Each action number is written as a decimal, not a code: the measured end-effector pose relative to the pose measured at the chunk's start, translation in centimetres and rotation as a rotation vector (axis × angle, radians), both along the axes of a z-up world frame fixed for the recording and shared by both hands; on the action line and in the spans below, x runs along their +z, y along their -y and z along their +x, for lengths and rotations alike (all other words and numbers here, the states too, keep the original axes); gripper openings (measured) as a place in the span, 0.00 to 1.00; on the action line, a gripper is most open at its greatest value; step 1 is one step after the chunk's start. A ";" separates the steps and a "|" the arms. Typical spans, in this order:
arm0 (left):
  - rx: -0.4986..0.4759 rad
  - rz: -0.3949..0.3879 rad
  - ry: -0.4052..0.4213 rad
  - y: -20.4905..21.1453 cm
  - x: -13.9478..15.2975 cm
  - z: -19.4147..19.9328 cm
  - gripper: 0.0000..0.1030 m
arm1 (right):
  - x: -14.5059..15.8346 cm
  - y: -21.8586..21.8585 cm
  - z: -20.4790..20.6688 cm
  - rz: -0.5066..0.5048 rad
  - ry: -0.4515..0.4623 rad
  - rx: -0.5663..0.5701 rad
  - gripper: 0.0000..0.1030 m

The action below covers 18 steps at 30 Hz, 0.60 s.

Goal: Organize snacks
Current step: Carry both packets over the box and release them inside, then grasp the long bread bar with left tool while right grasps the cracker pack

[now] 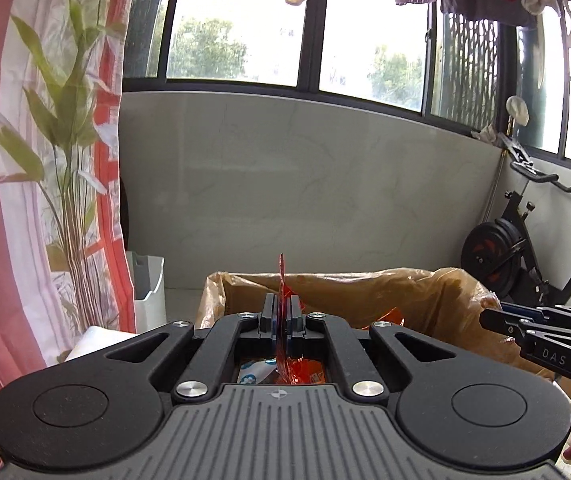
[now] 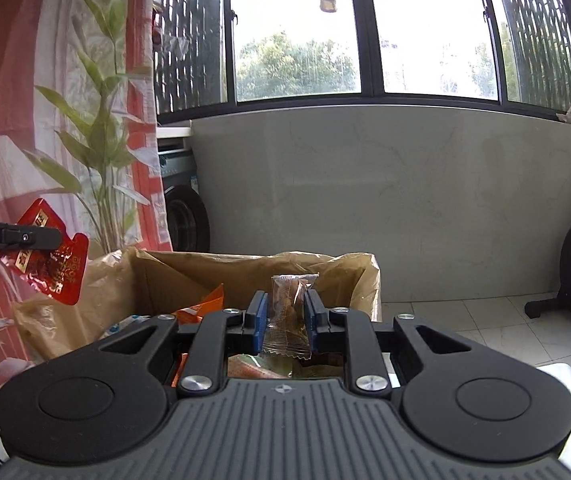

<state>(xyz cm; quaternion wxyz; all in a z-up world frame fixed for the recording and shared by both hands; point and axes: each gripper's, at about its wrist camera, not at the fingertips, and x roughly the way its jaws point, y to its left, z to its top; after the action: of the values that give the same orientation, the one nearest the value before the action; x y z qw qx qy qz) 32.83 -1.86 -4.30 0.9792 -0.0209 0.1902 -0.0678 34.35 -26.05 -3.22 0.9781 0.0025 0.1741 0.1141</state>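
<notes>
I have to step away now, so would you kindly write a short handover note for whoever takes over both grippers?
Left gripper: shut on a red snack packet, held edge-on above the box.
Right gripper: shut on a clear-wrapped brown snack, upright between the pads.
Cardboard box, lined with a brownish plastic bag, stands ahead of both grippers; orange and other packets lie inside.
Done: one snack picked up in each gripper.
Left: set both snacks in their places, not visible here; the remaining packets in the box probably need sorting too.
</notes>
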 end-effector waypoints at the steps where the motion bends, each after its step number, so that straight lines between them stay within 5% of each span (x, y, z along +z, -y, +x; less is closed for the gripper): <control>1: 0.010 -0.006 -0.011 -0.1 -0.3 0.5 0.06 | -0.3 0.0 0.4 0.000 -0.013 -0.007 0.21; 4: 0.006 -0.042 -0.045 -0.9 -1.0 1.3 0.18 | -0.6 -0.1 0.8 0.018 -0.036 -0.019 0.29; 6: -0.004 -0.040 -0.042 -1.6 -1.4 1.2 0.41 | -0.8 0.1 0.5 0.019 -0.038 -0.026 0.42; 12: -0.018 -0.031 -0.027 -3.3 -1.3 -1.1 0.45 | -0.8 1.8 -2.7 0.083 0.002 -0.024 0.46; 18: -0.048 0.058 0.010 -4.5 -1.3 -5.3 0.46 | -1.4 3.3 -7.8 0.113 0.121 -0.027 0.50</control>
<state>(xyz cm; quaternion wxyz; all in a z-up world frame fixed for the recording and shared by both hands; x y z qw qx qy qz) 27.54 2.59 -5.61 0.9784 0.0126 0.1877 -0.0859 26.51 -29.38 -4.60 0.9865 0.0532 0.1081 0.1108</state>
